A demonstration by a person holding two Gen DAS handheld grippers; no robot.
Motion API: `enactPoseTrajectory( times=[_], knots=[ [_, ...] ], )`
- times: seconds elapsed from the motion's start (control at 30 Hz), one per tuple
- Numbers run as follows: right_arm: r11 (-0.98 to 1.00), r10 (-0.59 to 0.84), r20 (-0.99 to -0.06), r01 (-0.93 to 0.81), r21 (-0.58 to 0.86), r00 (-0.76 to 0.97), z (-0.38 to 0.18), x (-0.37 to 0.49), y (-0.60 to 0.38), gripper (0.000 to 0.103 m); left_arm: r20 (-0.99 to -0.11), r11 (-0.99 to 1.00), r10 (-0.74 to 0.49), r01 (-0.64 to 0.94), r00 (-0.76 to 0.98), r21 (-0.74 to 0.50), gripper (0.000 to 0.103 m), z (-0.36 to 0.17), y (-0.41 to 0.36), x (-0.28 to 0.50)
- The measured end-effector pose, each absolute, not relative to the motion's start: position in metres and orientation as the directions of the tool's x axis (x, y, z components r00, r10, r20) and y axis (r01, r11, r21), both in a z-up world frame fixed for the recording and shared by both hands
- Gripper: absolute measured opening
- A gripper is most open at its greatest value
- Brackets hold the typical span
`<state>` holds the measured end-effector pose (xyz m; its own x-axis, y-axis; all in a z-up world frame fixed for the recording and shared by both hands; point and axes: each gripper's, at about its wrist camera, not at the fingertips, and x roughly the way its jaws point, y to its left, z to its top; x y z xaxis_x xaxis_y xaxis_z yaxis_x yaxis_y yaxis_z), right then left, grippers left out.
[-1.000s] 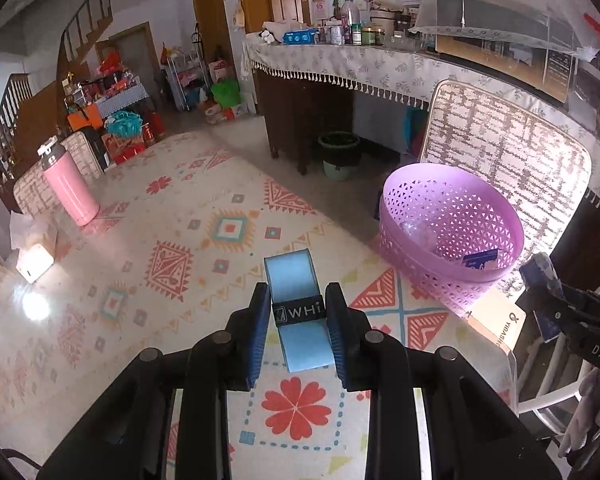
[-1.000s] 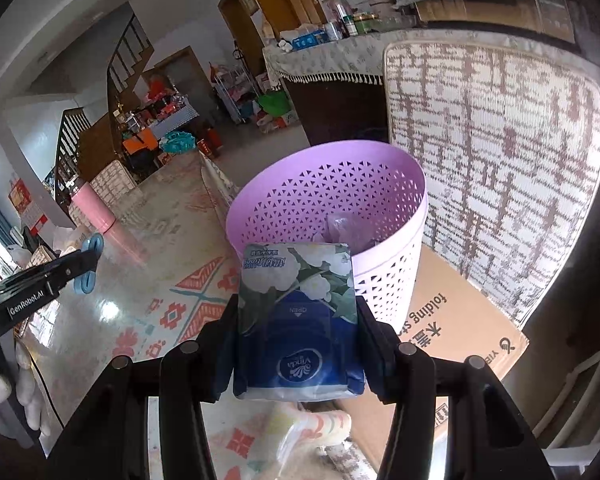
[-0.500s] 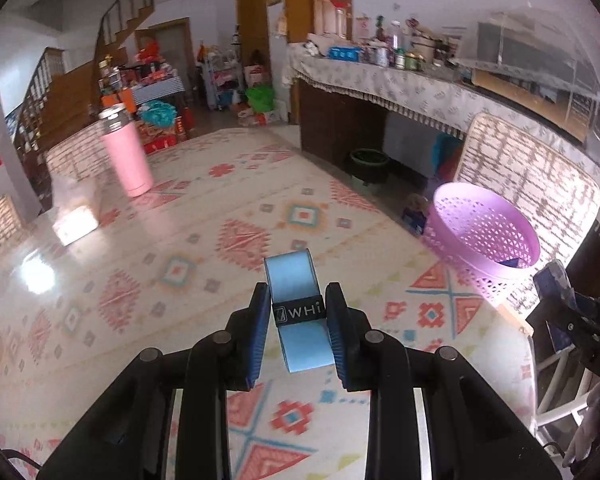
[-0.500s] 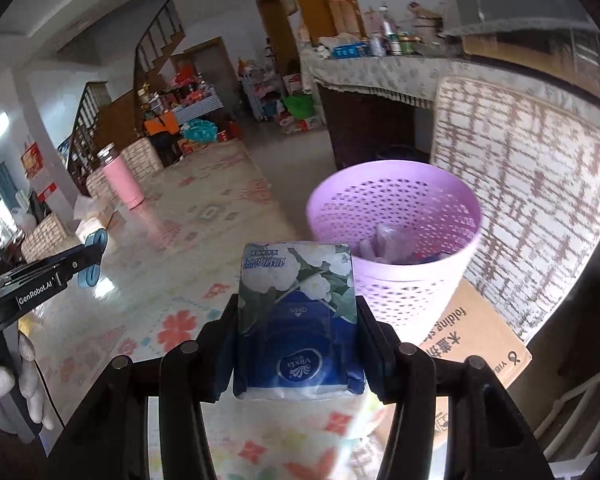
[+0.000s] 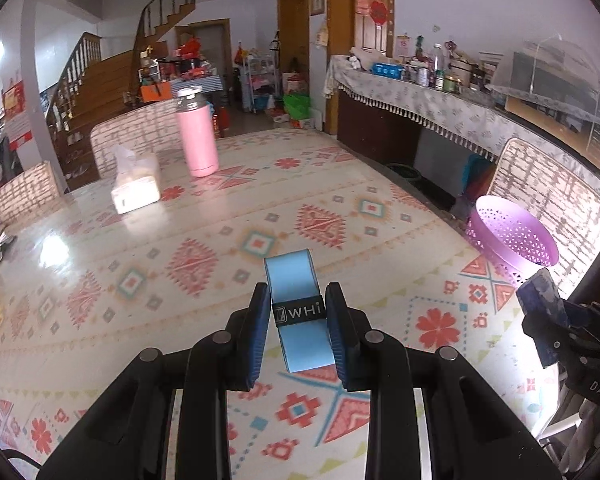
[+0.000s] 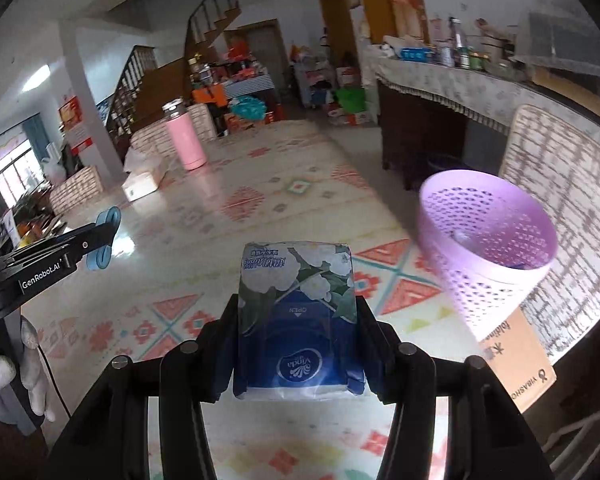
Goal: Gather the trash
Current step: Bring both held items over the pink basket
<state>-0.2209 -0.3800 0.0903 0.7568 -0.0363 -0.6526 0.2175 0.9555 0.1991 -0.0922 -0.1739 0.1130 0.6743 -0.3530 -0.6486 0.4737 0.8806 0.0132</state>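
Observation:
My left gripper (image 5: 298, 320) is shut on a light blue roll with a black band (image 5: 299, 312) and holds it above the patterned table (image 5: 180, 240). My right gripper (image 6: 296, 320) is shut on a blue Vinda tissue pack (image 6: 296, 312). The purple mesh basket (image 6: 488, 240) stands at the table's right edge, to the right of the pack; it also shows in the left wrist view (image 5: 512, 236). The left gripper shows at the left of the right wrist view (image 6: 100, 240), and the right gripper with the pack shows at the right of the left wrist view (image 5: 540, 312).
A pink flask (image 5: 196, 132) and a white tissue box (image 5: 134, 184) stand at the table's far side. A cardboard sheet (image 6: 516, 356) lies under the basket. A patterned chair back (image 5: 548, 192) rises behind the basket. A cluttered sideboard (image 5: 440, 96) runs along the right wall.
Both grippers have pulled back and up from the basket, each still holding its item. The basket now sits farther off to the right in both views, and more table shows.

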Motion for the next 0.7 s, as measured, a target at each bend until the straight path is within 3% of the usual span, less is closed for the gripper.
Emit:
enactPoseTrajectory(
  times=[0.7],
  knots=[
    [0.951, -0.003, -0.668, 0.209, 0.228, 0.744, 0.075, -0.194, -0.371, 0.058, -0.692, 0.890, -0.308, 0.456, 0.652, 0.033, 0.027, 0.094, -0.163, -0.071]
  ],
)
